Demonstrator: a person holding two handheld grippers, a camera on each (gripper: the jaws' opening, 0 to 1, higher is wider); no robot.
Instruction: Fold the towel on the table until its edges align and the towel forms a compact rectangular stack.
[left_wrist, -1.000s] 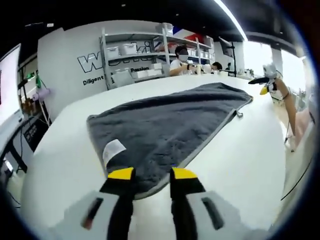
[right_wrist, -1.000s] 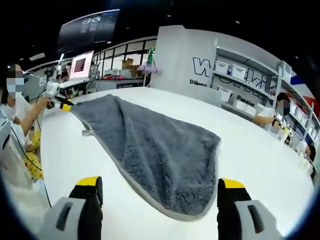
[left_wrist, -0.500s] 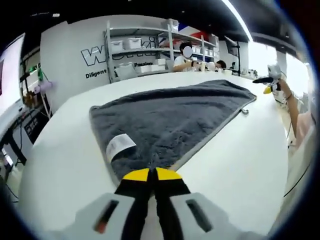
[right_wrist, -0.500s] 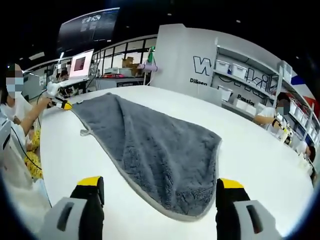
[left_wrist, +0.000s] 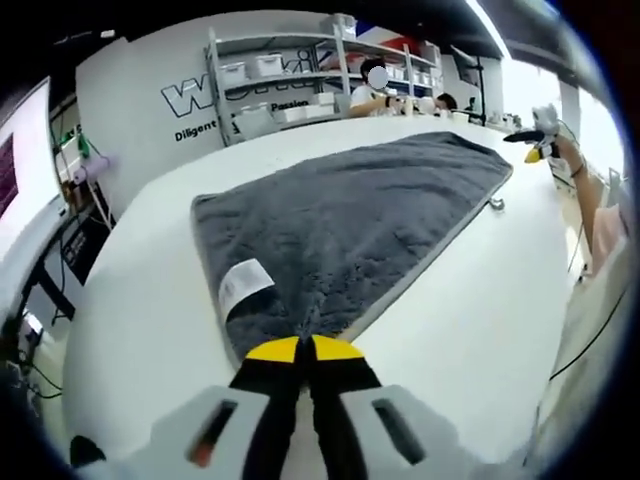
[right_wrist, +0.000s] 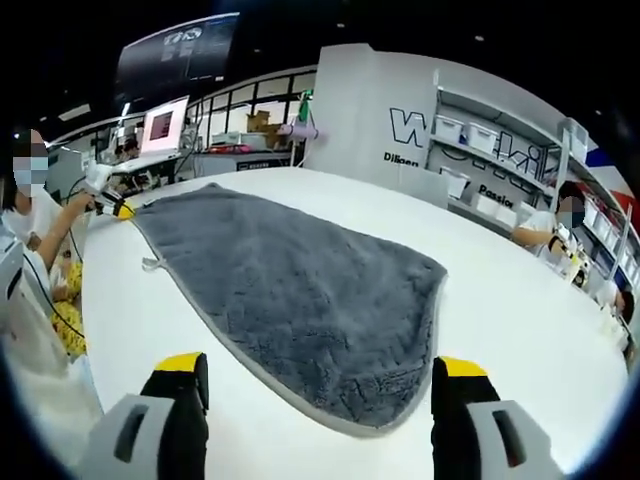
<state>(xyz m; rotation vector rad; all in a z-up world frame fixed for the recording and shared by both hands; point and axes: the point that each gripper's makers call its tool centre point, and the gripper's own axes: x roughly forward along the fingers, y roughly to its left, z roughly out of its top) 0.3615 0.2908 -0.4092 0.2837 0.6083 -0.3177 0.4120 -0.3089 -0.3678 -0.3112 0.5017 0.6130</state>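
The grey towel (left_wrist: 340, 225) lies spread flat on the white tabletop (left_wrist: 480, 330), one layer, its long side running away from the left tool (left_wrist: 305, 350). A white care label (left_wrist: 243, 283) lies on the pile near the closest corner, and a small hanging loop (left_wrist: 495, 203) sticks out from the far right edge. The left tool has its yellow-tipped jaws pressed together on the towel's near corner, where the cloth puckers up into a small peak between them.

In the right gripper view the same towel (right_wrist: 300, 290) stretches away from the opposite end, its pale border curving round the nearest corner. The right tool (right_wrist: 318, 385) stands with its jaws wide apart, one on each side of that corner, above the tabletop (right_wrist: 520, 330) and not touching the cloth. At the towel's far end the left tool (right_wrist: 112, 208) shows, held in a person's hand (right_wrist: 98, 178).

Behind the tabletop stand metal shelves (left_wrist: 300, 90) with white bins and a wall with lettering.
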